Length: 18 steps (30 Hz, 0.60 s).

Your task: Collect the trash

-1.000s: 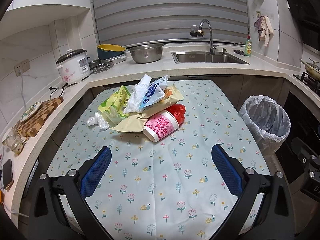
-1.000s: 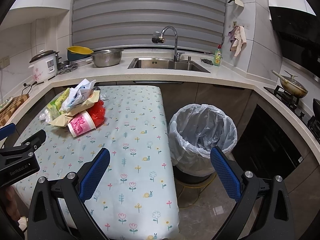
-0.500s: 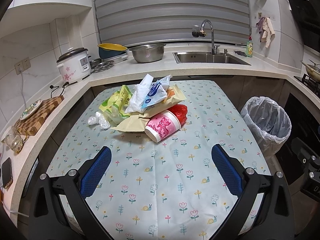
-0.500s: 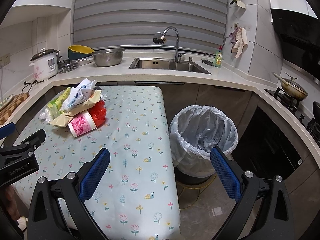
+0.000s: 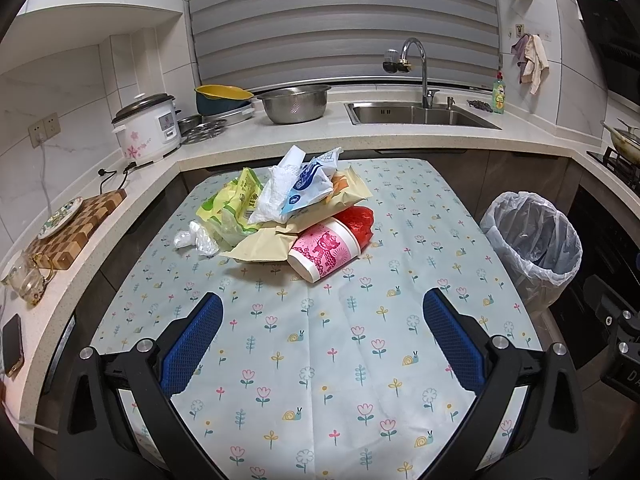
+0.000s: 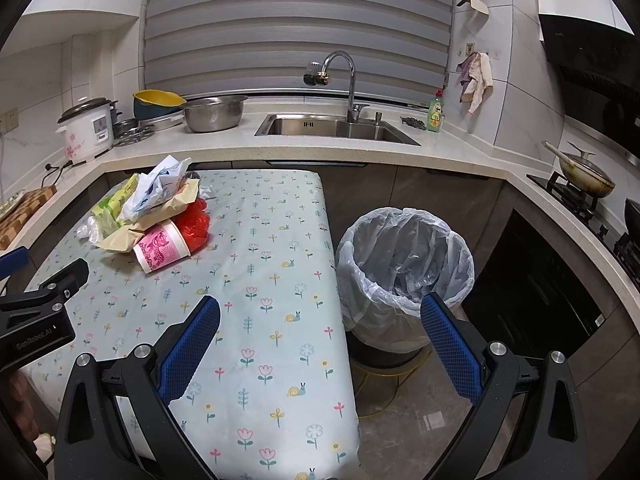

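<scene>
- The left gripper (image 5: 322, 326), with blue textured pads on black arms, hangs over the near part of the table with its jaws spread wide and nothing between them; it faces the trash heap squarely, which suits a first reach.
- The right gripper (image 6: 320, 330) is likewise wide apart and empty, straddling the table edge and the bin, probably placed to serve the drop-off side.
- On the flower-and-snail patterned tablecloth (image 5: 320, 360) the trash sits in one heap: a pink-printed paper cup (image 5: 326, 249) on its side nearest the grippers, touching a red crinkled plastic bag (image 5: 360, 222).
- Behind lie a beige paper envelope (image 5: 264, 245), a white-and-blue tissue pack (image 5: 304, 190), a green snack bag (image 5: 236, 206) and a clear plastic scrap (image 5: 196, 240).
- The round bin with a translucent liner (image 6: 404, 268) stands just beside the table, mouth open to receive.
- Print on the packs is too small to read; the other gripper's body reads "GenRobot.AI".
</scene>
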Motion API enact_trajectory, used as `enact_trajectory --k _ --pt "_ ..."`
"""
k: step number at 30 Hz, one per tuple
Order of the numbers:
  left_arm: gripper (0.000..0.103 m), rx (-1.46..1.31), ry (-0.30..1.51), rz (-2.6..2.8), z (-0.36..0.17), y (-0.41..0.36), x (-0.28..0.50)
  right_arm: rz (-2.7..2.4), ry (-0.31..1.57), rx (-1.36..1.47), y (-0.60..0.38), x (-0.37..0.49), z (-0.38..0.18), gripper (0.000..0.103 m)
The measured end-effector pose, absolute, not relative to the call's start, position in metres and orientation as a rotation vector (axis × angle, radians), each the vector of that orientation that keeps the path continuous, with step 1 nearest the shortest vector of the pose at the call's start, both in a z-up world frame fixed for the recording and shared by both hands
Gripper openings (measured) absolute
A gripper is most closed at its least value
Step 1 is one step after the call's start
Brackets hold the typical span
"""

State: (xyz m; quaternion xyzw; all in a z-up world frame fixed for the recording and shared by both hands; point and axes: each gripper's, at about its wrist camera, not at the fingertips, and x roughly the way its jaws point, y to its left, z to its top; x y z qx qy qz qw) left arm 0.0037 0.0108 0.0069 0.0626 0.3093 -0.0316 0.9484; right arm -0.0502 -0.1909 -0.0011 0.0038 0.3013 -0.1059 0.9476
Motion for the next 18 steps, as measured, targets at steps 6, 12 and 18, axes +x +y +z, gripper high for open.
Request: enact_trajectory --k 6,12,18 --pt "0.096 0.127 0.630 -0.063 0.0071 0.0108 0.0039 -0.222 0.610 0.011 -0.1948 -0.0517 -0.0040 0.096" --pt "0.096 0.127 0.630 -0.064 0.0070 0.0106 0.0037 -0.219 0.609 0.007 -0.1930 -0.0523 -0.0035 0.096" --pt "0.096 0.126 0.630 -0.063 0.0067 0.0107 0.0034 -0.219 0.609 0.005 -0.1923 -0.0519 -0.0035 0.096"
